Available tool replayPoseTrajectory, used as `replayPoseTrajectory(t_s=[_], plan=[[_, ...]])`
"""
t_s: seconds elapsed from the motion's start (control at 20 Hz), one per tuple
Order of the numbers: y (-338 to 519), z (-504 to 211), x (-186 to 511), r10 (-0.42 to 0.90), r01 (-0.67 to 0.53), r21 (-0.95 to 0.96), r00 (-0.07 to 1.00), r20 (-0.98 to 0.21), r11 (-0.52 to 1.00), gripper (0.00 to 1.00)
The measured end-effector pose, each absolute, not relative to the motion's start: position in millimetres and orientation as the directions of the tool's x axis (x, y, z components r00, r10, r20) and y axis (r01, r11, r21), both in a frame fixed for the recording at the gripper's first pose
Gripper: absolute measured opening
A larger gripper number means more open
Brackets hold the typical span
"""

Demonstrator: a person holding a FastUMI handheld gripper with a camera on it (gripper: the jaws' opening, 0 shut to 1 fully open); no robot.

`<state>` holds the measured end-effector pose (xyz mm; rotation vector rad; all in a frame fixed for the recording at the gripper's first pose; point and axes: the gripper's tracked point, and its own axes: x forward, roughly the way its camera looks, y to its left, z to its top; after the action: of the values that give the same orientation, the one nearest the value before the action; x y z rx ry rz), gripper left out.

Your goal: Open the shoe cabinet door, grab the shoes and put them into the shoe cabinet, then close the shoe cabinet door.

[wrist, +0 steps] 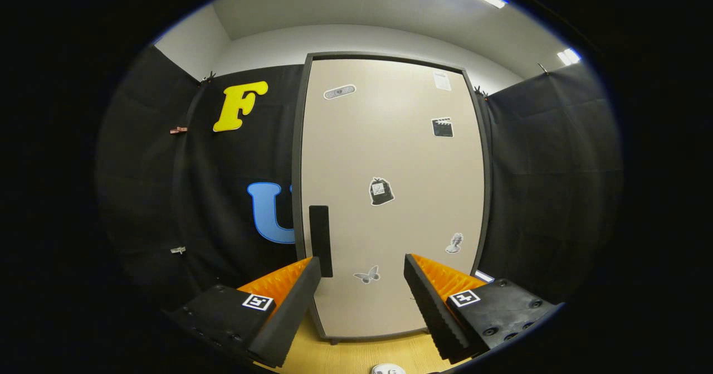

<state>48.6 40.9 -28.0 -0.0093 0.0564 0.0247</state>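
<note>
My claw (362, 285) is spread wide and holds nothing, pointed straight at the cabinet (303, 140), which stands just ahead on the wooden floor (356, 354) against the black cloth. Its door (390, 195) is shut, a flat pale panel in a dark frame, dotted with stickers. The only place I can take hold is the handle (320, 240), a dark upright bar near the door's left edge, just beyond my left finger (292, 301). It looks rigid and narrow enough for the fingers to close across it, and I reckon the door is light, stiff board that will swing on hinges at the far side, so a firm pinch and an arcing pull should do. The smooth face offers no grip. A bit of something white, perhaps a shoe (388, 369), peeks in below my fingers.
</note>
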Motion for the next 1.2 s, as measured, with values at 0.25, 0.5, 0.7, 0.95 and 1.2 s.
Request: replayPoseTrajectory(t_s=[0.25, 0.5, 0.7, 0.95, 1.2], plan=[[60.8, -38.8, 74.1, 0.041, -0.041, 0.003, 0.997, -0.068, 0.999, 0.98], [74.8, -51.0, 103.4, 0.047, -0.047, 0.009, 0.996, -0.078, 0.999, 0.98], [82.9, -65.9, 127.1, 0.047, -0.047, 0.007, 0.994, -0.101, 0.999, 0.98], [86.6, -76.0, 153.5, 0.038, -0.038, 0.010, 0.994, -0.107, 0.999, 0.96], [89.0, -81.6, 166.7, 0.032, -0.032, 0.001, 0.994, -0.109, 0.999, 0.89]])
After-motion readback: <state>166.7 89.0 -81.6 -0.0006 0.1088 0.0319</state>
